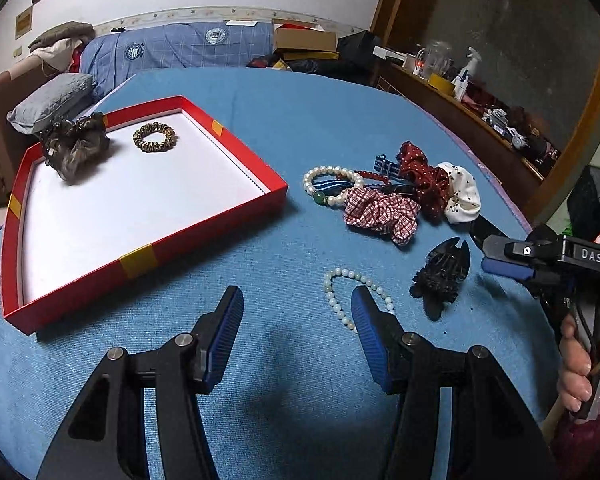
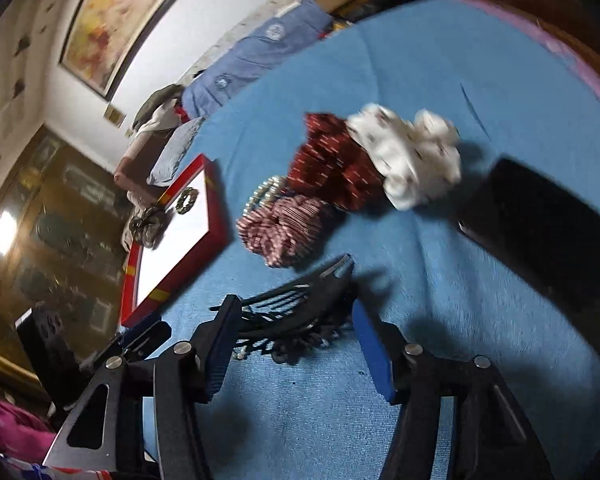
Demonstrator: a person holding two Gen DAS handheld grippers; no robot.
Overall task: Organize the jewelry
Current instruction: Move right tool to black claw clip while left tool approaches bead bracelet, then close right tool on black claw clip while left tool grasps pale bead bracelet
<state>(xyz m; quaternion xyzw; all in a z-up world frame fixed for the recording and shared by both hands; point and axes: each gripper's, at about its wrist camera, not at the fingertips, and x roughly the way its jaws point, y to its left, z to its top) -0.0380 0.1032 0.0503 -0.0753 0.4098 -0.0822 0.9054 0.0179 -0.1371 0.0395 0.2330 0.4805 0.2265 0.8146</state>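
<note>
A red tray [image 1: 204, 226] with a white floor holds a brown scrunchie [image 1: 75, 148] and a leopard hair tie [image 1: 154, 137]. On the blue cloth lie a pale bead bracelet [image 1: 342, 294], a black hair claw [image 1: 444, 274], a pearl bracelet [image 1: 332, 186], a red checked scrunchie [image 1: 382, 212], a dark red dotted scrunchie [image 1: 424, 180] and a white dotted scrunchie [image 1: 464, 194]. My left gripper [image 1: 298, 312] is open above the cloth, just left of the bead bracelet. My right gripper [image 2: 292, 328] is open around the black hair claw [image 2: 300, 312]; it also shows at the right edge of the left wrist view [image 1: 500, 256].
A black flat object [image 2: 548, 248] lies on the cloth right of the scrunchies. A blue bedding pile [image 1: 172, 48] and boxes [image 1: 304, 40] stand behind the table. A wooden shelf [image 1: 460, 116] with clutter runs along the right.
</note>
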